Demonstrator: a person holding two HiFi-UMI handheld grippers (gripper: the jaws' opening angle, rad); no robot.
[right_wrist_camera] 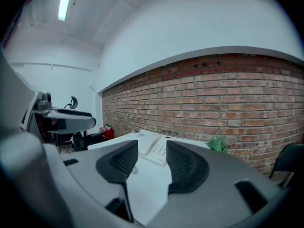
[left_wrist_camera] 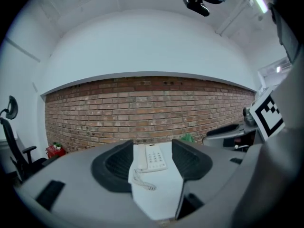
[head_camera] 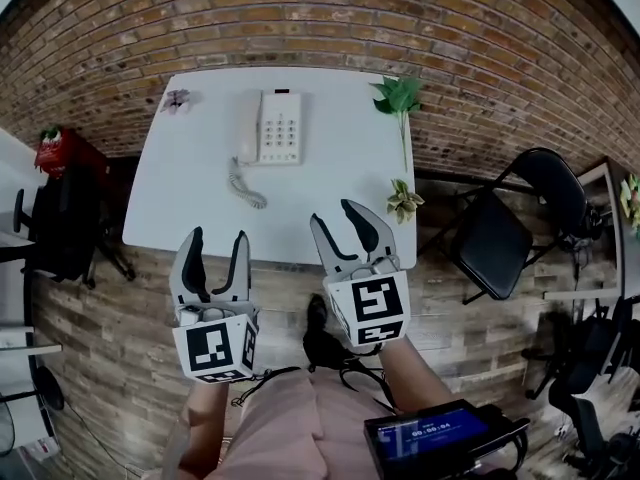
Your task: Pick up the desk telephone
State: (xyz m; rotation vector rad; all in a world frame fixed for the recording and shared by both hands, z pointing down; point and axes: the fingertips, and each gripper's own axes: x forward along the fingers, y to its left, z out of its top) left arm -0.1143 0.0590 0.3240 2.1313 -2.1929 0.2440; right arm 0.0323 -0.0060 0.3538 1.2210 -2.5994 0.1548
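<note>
Telephone (head_camera: 270,126) beyond left tool (head_camera: 218,236), right tool (head_camera: 333,213)

Desk telephone (head_camera: 268,128) cream, table (head_camera: 190,203) white. Wall (head_camera: 480,48) red-brown brick, pale mortar. Left gripper (head_camera: 218,238), right gripper (head_camera: 335,214): grey, black pads, black-white square markers. Plant (head_camera: 398,95) at 1 o'clock green. Chair (head_camera: 490,243) black.

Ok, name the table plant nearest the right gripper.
The small pale plant on the right edge; the green plant and pinkish sprig stand at far corners.
</note>
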